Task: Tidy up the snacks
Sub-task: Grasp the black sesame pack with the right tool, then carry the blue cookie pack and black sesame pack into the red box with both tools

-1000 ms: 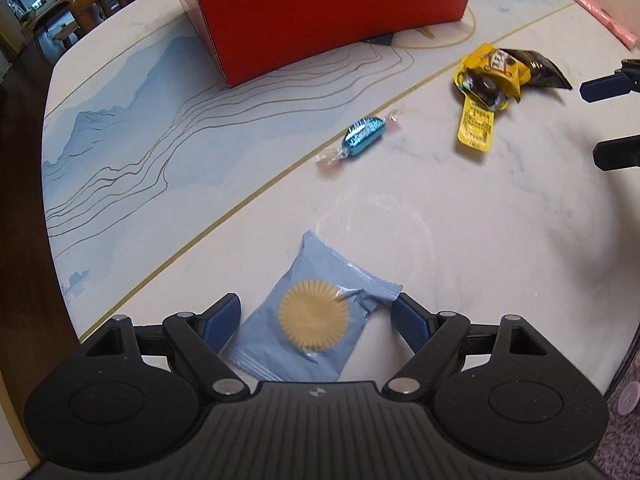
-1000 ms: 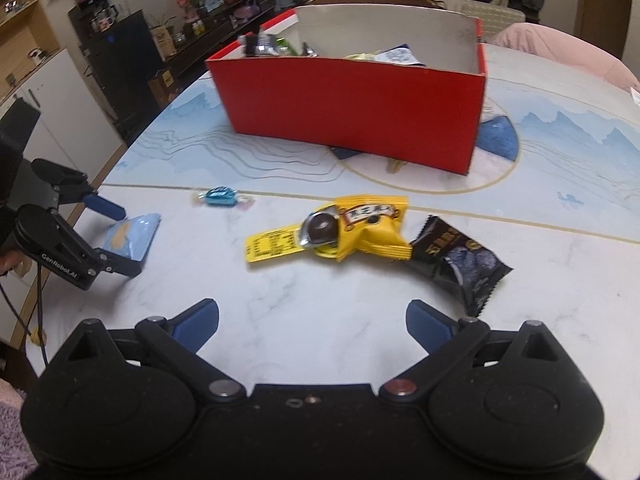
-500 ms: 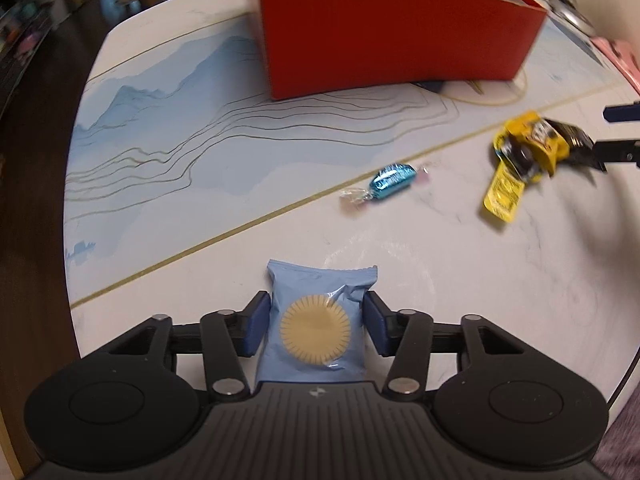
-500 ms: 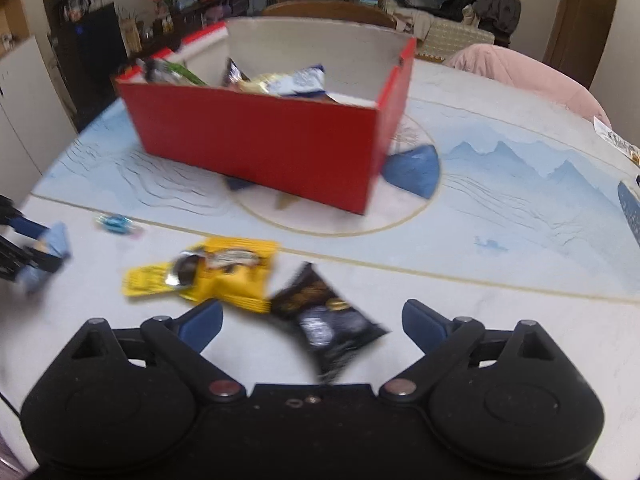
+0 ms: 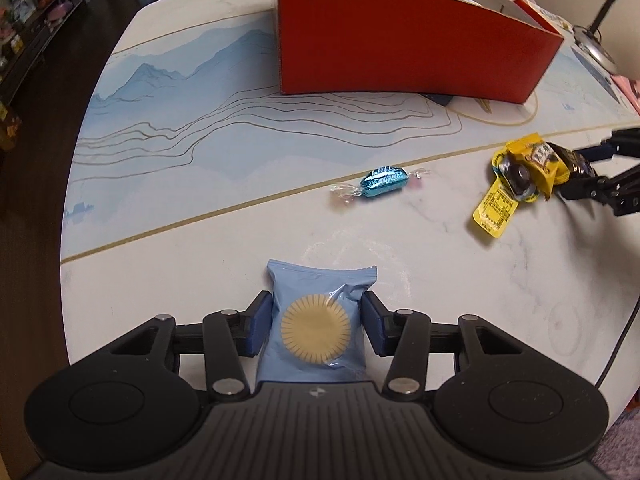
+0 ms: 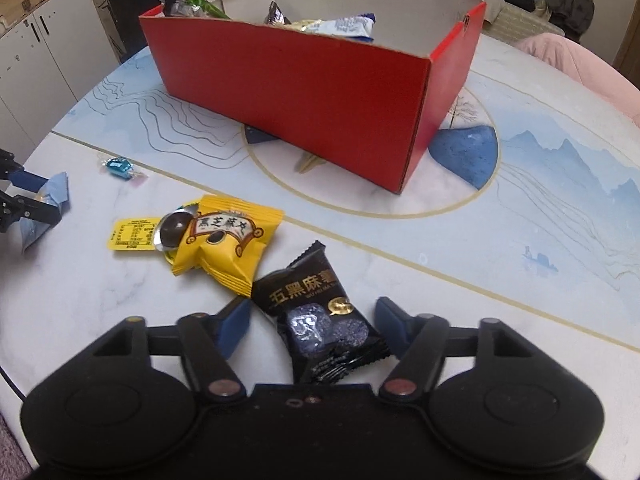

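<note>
At the near left edge of the counter the left tool has just been closing and now grips a blue packet. Its two blue pads press the packet's left and right sides at a middling width. The packet lies flat on the marble, printed with a round yellow biscuit, its crimped far end pointing away from the tool. To the right and a little farther off, a candy in a shiny blue twist wrapper lies alone beside the gold line that crosses the counter, well apart from the blue packet. Farther right, a yellow packet rests with a dark round sweet and a small yellow label at its left end. Its near right corner lies just beside the far corner of a black packet. That black packet lies at a slant between the pads of the right tool, which has just been closing and is half narrowed around it. The left pad stands a sliver clear of the wrapper and the right pad is at its edge, so it is not gripped. Beyond all of these, toward the far middle of the counter, stands a red box, open on top. Several wrapped snacks show above its rim.
</note>
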### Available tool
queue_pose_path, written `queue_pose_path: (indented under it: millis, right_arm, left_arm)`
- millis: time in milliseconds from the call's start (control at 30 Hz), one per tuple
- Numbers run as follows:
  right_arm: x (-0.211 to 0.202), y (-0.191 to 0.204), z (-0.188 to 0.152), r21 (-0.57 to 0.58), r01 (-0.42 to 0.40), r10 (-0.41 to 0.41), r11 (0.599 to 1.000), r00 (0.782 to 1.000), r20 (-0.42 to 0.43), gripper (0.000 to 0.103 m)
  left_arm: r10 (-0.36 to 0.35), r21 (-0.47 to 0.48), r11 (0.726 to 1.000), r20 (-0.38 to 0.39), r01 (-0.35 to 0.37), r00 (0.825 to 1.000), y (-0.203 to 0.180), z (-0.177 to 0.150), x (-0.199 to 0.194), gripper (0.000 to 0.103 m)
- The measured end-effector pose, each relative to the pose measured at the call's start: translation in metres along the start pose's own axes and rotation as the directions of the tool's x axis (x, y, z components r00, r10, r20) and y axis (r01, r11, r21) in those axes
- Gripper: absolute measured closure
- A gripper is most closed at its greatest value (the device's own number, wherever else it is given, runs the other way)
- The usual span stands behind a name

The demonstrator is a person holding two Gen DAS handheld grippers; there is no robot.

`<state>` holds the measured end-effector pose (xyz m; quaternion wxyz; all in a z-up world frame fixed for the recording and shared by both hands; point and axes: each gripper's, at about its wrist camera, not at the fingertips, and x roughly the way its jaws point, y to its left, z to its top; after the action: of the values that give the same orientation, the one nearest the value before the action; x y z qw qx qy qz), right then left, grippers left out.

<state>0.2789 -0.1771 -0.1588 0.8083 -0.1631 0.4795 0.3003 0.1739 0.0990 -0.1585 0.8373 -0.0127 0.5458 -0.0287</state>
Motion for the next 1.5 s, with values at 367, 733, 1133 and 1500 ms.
queue_pose_path:
  millis: [367,733,1133,1500]
  right_arm:
    - [-0.011,0.008,-0.019,0.145,0.116,-0.125,0.983,0.991,0.052,0.063]
    - [-0.053,0.024,-0.034,0.278,0.114,-0.157,0.954,0.978,0.140,0.063]
    - [-0.112,0.046,-0.005,0.265,0.071,-0.151,0.962,0.943,0.295,0.063]
    - [-0.135,0.042,0.046,0.215,0.099,-0.177,0.972,0.907,0.381,0.063]
  left_arm:
    - [0.021,-0.131,0.991,0.024,-0.018,0.999,0.008,-0.008,-0.005,0.056]
    - [0.006,-0.201,0.979,0.080,0.011,0.997,0.008,-0.021,-0.030,0.056]
    - [-0.037,-0.189,0.979,0.217,0.079,0.975,-0.008,-0.001,-0.089,0.056]
    - [-0.020,-0.134,0.988,0.353,0.072,0.935,-0.023,0.060,-0.127,0.056]
